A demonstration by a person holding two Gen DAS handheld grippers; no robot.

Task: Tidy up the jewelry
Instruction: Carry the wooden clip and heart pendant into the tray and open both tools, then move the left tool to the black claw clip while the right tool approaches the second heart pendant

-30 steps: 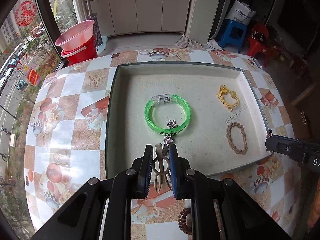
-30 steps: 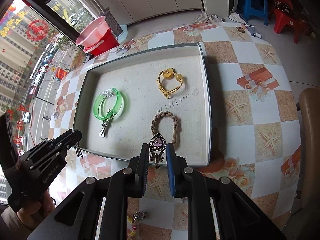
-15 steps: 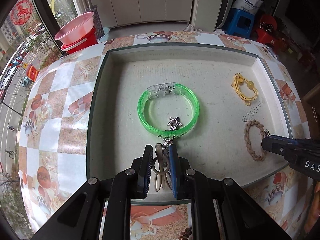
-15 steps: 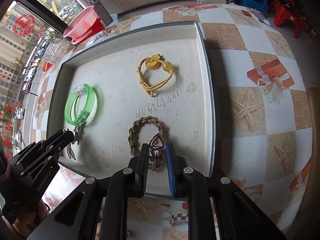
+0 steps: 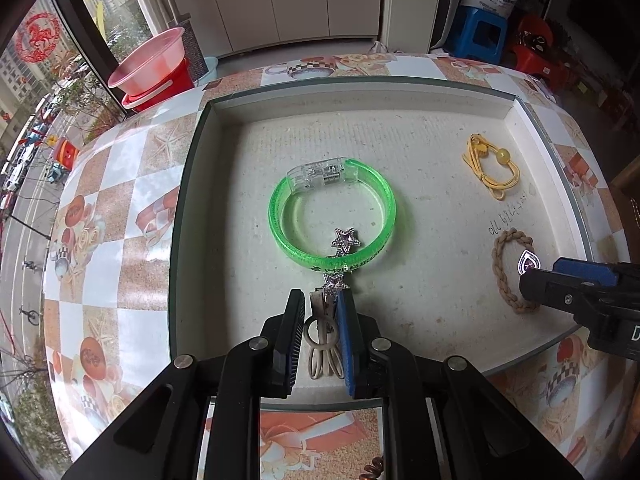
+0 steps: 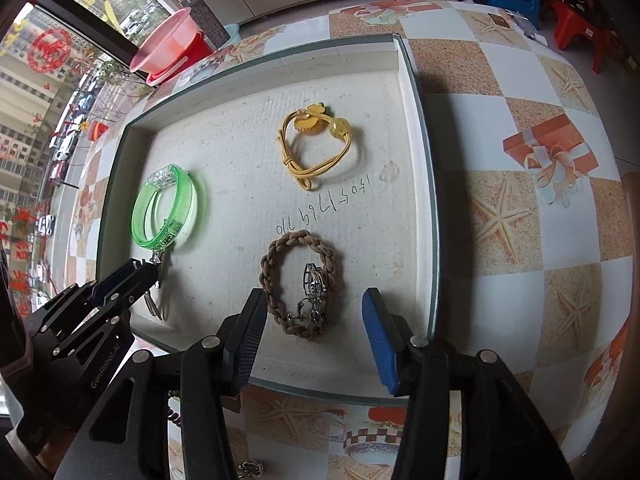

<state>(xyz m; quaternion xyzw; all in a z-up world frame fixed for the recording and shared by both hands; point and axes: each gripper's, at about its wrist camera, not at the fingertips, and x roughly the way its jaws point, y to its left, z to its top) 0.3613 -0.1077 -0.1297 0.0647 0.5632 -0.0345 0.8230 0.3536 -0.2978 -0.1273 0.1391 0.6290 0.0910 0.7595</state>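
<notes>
Trouble looms where the left gripper (image 5: 321, 312), fingers pinching the star hairclip (image 5: 336, 276) draped over the green bangle (image 5: 332, 222), could drag it, while the right gripper (image 6: 314, 316) gapes empty above the heart clip (image 6: 314, 286).

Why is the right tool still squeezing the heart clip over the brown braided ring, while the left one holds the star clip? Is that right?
Not quite. The right tool is open, and the heart clip lies on the brown braided ring in the tray, as the right wrist view shows. The left tool does hold the star clip.
</notes>
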